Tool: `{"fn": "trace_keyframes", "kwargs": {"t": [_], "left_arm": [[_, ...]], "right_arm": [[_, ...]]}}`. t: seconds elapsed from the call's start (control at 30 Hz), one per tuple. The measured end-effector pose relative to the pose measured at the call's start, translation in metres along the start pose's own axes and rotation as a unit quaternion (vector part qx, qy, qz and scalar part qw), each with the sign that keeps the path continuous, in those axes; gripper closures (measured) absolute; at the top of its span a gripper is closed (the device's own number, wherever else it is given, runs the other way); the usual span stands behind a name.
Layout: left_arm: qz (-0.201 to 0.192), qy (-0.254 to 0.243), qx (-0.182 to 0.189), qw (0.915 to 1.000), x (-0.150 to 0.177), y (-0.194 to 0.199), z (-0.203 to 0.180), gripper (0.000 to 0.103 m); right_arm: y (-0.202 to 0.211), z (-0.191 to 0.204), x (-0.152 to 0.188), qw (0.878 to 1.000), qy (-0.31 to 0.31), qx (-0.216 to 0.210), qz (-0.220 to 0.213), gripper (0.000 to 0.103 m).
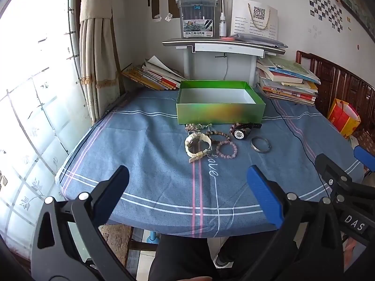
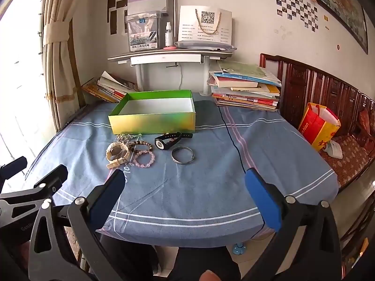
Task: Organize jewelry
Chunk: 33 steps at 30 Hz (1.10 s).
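The left gripper [image 1: 187, 182] hangs above the near edge of the table with its two fingers spread wide and nothing between them; one finger is plain black plastic, the other carries a ribbed blue pad [image 1: 264, 194]. The right gripper [image 2: 185, 185] is spread the same way, also bare, just beside the left one.

Beneath them lies a blue woven tablecloth [image 1: 150, 145] crossed by white and pink stripes. Near its middle sits the jewelry, six pieces close together: a cream plastic watch [image 1: 196, 144] curled into a loop, a black watch [image 1: 240, 134] with a round dial, a smooth silver metal bangle [image 1: 260, 144], a pink bead bracelet [image 1: 226, 148], a brown bead bracelet [image 1: 216, 135], and a tangled pale chain [image 1: 195, 127].

Just behind them stands one shiny green cardboard box [image 1: 220, 114], rectangular, open-topped, white inside. Two stacks of books [image 1: 288, 82] flank it further back.
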<state>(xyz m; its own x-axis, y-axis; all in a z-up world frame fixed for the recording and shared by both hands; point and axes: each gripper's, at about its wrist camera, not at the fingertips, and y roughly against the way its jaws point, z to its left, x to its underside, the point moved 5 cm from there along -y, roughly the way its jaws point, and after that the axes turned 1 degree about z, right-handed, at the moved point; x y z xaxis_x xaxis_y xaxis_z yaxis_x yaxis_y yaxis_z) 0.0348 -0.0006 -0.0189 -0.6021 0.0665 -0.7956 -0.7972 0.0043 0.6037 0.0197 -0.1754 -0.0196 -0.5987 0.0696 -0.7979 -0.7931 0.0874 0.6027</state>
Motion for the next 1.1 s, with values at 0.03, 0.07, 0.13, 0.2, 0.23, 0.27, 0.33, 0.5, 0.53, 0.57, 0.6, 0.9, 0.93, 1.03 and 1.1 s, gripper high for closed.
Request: {"fn": "trace_keyframes", "kwargs": {"t": [0.03, 0.07, 0.13, 0.2, 0.23, 0.27, 0.33, 0.5, 0.53, 0.57, 0.6, 0.9, 0.93, 1.03, 1.1], "left_arm": [[0.000, -0.001, 0.000, 1.0000, 0.0022, 0.0000, -0.0019, 0.004], [0.000, -0.001, 0.000, 1.0000, 0.0024, 0.0000, -0.0022, 0.004], [0.000, 0.000, -0.002, 1.0000, 0.0026, -0.0003, -0.0019, 0.004], [0.000, 0.002, -0.002, 1.0000, 0.0025, 0.0002, -0.0013, 0.004], [0.000, 0.002, -0.002, 1.0000, 0.0026, -0.0001, -0.0002, 0.004], [0.000, 0.002, -0.002, 1.0000, 0.0028, -0.0005, 0.0005, 0.004], [-0.002, 0.001, -0.004, 1.0000, 0.0024, 0.0004, 0.0009, 0.004], [-0.003, 0.004, -0.001, 1.0000, 0.0014, 0.0007, 0.0032, 0.004], [-0.003, 0.003, -0.002, 1.0000, 0.0012, 0.0008, 0.0031, 0.004], [-0.004, 0.002, -0.003, 1.0000, 0.0012, 0.0008, 0.0029, 0.004], [-0.003, 0.002, -0.003, 1.0000, 0.0011, 0.0002, 0.0033, 0.004], [-0.004, 0.001, -0.003, 1.0000, 0.0020, -0.0002, 0.0029, 0.004], [-0.004, 0.001, -0.003, 1.0000, 0.0023, 0.0004, 0.0027, 0.004], [-0.004, 0.002, -0.003, 1.0000, 0.0029, 0.0004, 0.0024, 0.004], [-0.005, 0.001, -0.003, 1.0000, 0.0029, 0.0005, 0.0025, 0.004]], "right_arm": [[-0.0002, -0.0003, -0.0001, 1.000, 0.000, 0.000, 0.000, 0.003], [-0.0002, 0.0002, -0.0003, 1.000, 0.000, 0.000, 0.001, 0.003], [-0.0008, 0.0005, 0.0008, 1.000, 0.000, -0.001, 0.001, 0.003], [-0.0009, 0.0006, 0.0009, 1.000, -0.001, -0.002, 0.002, 0.003], [-0.0007, 0.0009, 0.0007, 1.000, -0.001, -0.002, 0.002, 0.003], [-0.0007, 0.0013, 0.0005, 1.000, -0.001, -0.003, 0.002, 0.003], [-0.0006, 0.0015, 0.0010, 1.000, -0.001, -0.004, 0.002, 0.003], [-0.0005, 0.0018, 0.0010, 1.000, -0.003, -0.007, 0.001, 0.003], [-0.0010, 0.0022, 0.0011, 1.000, -0.003, -0.008, 0.002, 0.003], [-0.0009, 0.0019, 0.0016, 1.000, -0.003, -0.007, 0.001, 0.003], [-0.0011, 0.0021, 0.0019, 1.000, -0.003, -0.007, 0.001, 0.003], [-0.0013, 0.0027, 0.0030, 1.000, -0.004, -0.011, 0.002, 0.003], [-0.0016, 0.0030, 0.0033, 1.000, -0.004, -0.011, 0.002, 0.003], [-0.0016, 0.0030, 0.0036, 1.000, -0.004, -0.011, 0.002, 0.003], [-0.0011, 0.0028, 0.0035, 1.000, -0.006, -0.012, 0.002, 0.003]]}}
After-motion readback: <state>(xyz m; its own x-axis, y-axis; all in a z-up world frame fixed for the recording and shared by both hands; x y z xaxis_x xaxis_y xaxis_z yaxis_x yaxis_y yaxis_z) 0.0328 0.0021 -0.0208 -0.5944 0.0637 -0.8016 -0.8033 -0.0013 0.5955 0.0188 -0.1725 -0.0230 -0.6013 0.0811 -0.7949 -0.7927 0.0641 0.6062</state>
